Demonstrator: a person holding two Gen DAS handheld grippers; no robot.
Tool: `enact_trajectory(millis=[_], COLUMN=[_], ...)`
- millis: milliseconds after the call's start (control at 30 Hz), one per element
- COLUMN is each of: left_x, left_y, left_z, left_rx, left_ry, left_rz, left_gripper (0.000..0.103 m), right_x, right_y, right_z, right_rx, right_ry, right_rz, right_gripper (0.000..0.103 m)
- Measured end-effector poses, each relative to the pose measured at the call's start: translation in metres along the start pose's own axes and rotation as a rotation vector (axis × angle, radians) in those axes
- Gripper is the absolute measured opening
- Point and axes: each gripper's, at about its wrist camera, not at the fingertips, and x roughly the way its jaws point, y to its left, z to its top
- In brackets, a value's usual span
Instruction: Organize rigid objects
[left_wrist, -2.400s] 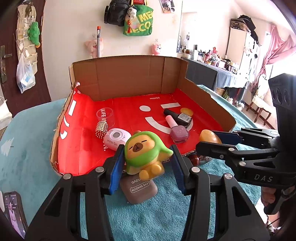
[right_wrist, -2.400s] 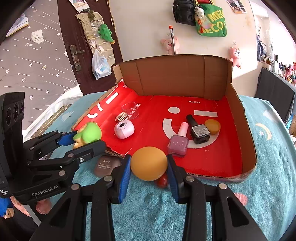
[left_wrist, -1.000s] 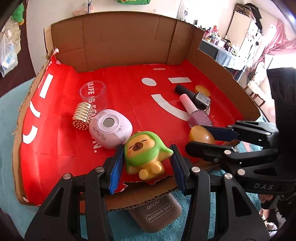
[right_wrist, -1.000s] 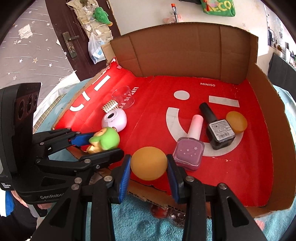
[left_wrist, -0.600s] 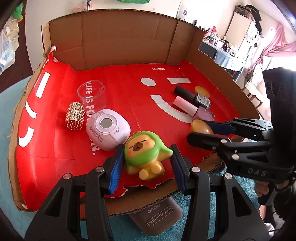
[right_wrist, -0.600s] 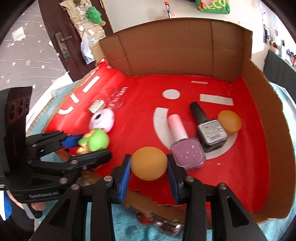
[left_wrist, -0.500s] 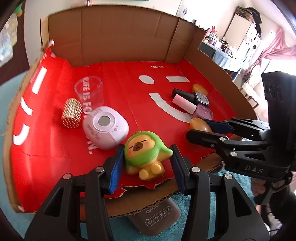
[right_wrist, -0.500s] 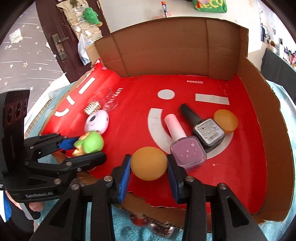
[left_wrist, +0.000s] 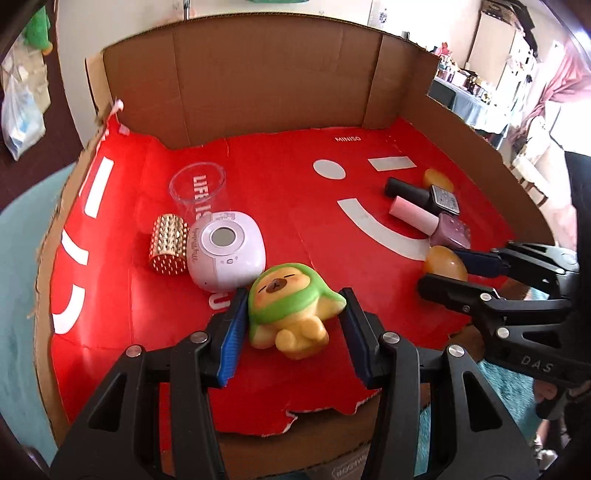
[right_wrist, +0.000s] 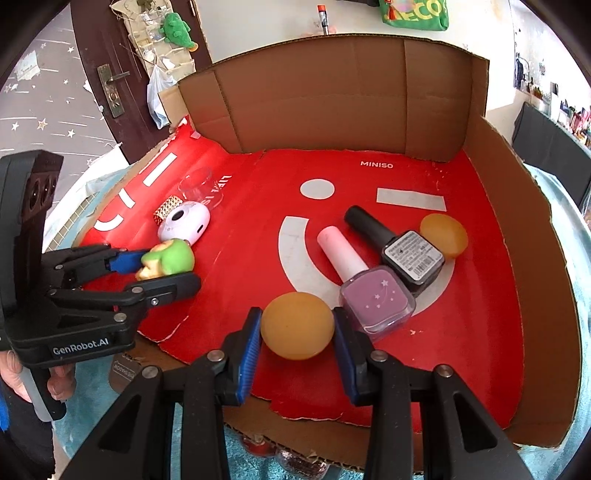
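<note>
Looking along my left claw: the cardboard tray (left_wrist: 258, 85) with its red floor already holds a clear cup (left_wrist: 197, 186), a gold studded cap (left_wrist: 168, 249), a white round case (left_wrist: 225, 254), two polish bottles and an amber disc.
Left claw (left_wrist: 293, 326): clenched on the green-hooded figurine (left_wrist: 291, 310), both blue pads pressing its sides, low over the near part of the red floor; I cannot tell whether it touches down.
Left over, left view: an eyeshadow compact (left_wrist: 347, 469) peeks out under the tray's near edge, outside it.
Looking along my right claw: same tray (right_wrist: 524, 258); the pink-capped purple polish bottle (right_wrist: 369, 291) and black polish bottle (right_wrist: 399, 247) lie side by side, an amber disc (right_wrist: 443, 230) just beyond them.
Right claw (right_wrist: 297, 330): clamped on the amber ball (right_wrist: 297, 325), just beside the purple bottle, over the tray's front.
Progress, my judgement: well along; both held pieces want releasing inside.
Left over, right view: something red and glittery (right_wrist: 280, 454) sits outside the near edge.
</note>
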Motion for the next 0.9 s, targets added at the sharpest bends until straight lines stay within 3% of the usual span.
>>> enact_trajectory(millis=[200,567,900], left_x=[0.007,0.012,0.014], left_y=[-0.009,-0.005,-0.006], left_z=[0.006,0.009,0.008], left_rx=[0.015,-0.020,-0.024], left_ry=[-0.029,-0.016,-0.024], left_rz=[0.065,0.082,0.086], left_gripper=[0.046,0.045,0.046], right_x=[0.002,0.007,0.009], right_y=[0.001,-0.006,-0.008], right_z=[0.001,0.007,0.008], right_rx=[-0.029,-0.042,-0.030], right_ry=[-0.025,-0.062,-0.058], right_rz=[-0.069,-0.205,-0.206], right_gripper=[0.040,0.040,0.040])
